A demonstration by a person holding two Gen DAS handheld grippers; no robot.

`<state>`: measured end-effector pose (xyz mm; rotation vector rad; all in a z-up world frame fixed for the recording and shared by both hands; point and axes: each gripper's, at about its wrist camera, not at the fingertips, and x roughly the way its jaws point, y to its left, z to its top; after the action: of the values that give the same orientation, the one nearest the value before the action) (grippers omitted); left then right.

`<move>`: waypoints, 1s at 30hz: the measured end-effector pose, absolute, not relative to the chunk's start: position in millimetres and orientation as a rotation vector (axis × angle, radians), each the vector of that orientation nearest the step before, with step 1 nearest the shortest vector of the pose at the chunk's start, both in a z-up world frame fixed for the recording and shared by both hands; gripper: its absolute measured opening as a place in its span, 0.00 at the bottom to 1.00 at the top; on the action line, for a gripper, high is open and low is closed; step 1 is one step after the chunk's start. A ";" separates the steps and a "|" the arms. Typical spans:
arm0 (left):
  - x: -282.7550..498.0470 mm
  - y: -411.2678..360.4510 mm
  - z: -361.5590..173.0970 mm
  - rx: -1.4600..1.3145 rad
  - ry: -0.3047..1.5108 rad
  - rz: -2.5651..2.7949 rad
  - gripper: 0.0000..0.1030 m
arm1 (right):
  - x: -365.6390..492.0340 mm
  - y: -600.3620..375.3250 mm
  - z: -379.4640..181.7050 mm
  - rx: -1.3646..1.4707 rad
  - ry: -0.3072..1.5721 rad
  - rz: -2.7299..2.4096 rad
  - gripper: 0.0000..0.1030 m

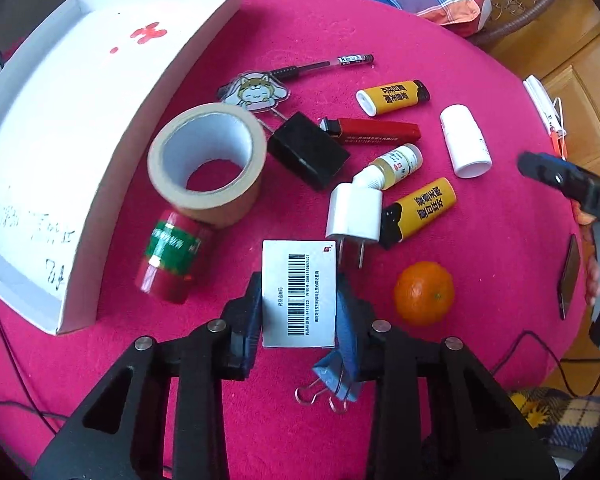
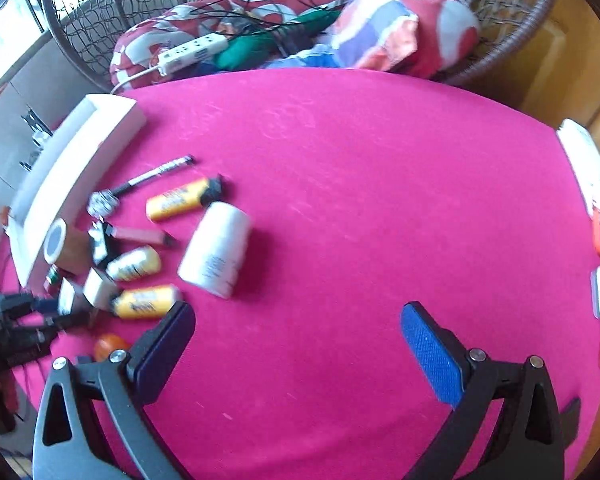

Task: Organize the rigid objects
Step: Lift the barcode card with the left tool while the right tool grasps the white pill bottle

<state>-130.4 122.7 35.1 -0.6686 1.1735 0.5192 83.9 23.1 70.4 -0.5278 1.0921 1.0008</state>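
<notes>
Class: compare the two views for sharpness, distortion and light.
Left wrist view: sharp, the barcode on the box readable; fisheye bends the tray edge. Right wrist view: motion-blurred, the white bottle smeared, window glare upper left.

A barcode with small digits and Chinese print beneath it — too fine to read — stands on the white medicine box (image 1: pixel 299 294) near the camera. The two yellow lighters (image 1: pixel 394 97) (image 1: pixel 420 208) on the right carry bold black Chinese characters, illegible in detail. The far pen (image 1: pixel 324 65) has a small printed label, unreadable. Handwritten dark marks and a red blot stand on the white box lid (image 1: pixel 80 120) at left. The small bottle (image 1: pixel 396 164) bears a tiny label, the red jar (image 1: pixel 172 256) a green band — neither legible.
</notes>
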 end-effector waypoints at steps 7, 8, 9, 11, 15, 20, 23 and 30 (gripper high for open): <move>-143.2 123.0 34.5 -0.676 1.176 0.525 0.31 | 77.5 63.5 57.4 -0.536 1.173 1.006 0.85; -143.9 121.7 33.6 -0.673 1.180 0.522 0.31 | 75.8 69.9 52.9 -0.556 1.188 1.000 0.76; -142.2 121.8 32.5 -0.670 1.183 0.521 0.31 | 74.7 73.6 49.0 -0.572 1.205 0.995 0.66; -144.1 119.3 30.8 -0.662 1.185 0.519 0.31 | 72.5 76.8 39.1 -0.585 1.250 0.995 0.56; -144.3 117.6 31.4 -0.646 1.184 0.520 0.31 | 64.2 75.8 37.2 -0.622 1.207 1.008 0.36; -143.6 114.6 47.8 -0.608 1.144 0.541 0.31 | 69.3 57.0 48.6 -0.523 1.235 1.054 0.35; -141.0 112.5 72.5 -0.564 1.090 0.557 0.31 | 68.1 41.1 70.5 -0.460 1.198 1.087 0.35; -138.1 113.7 147.6 -0.422 0.939 0.600 0.31 | 49.7 30.2 148.6 -0.327 0.985 1.187 0.35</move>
<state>-138.1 113.7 147.6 -0.4216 0.9388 0.6003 49.7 30.2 148.6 -0.3275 0.9851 1.1870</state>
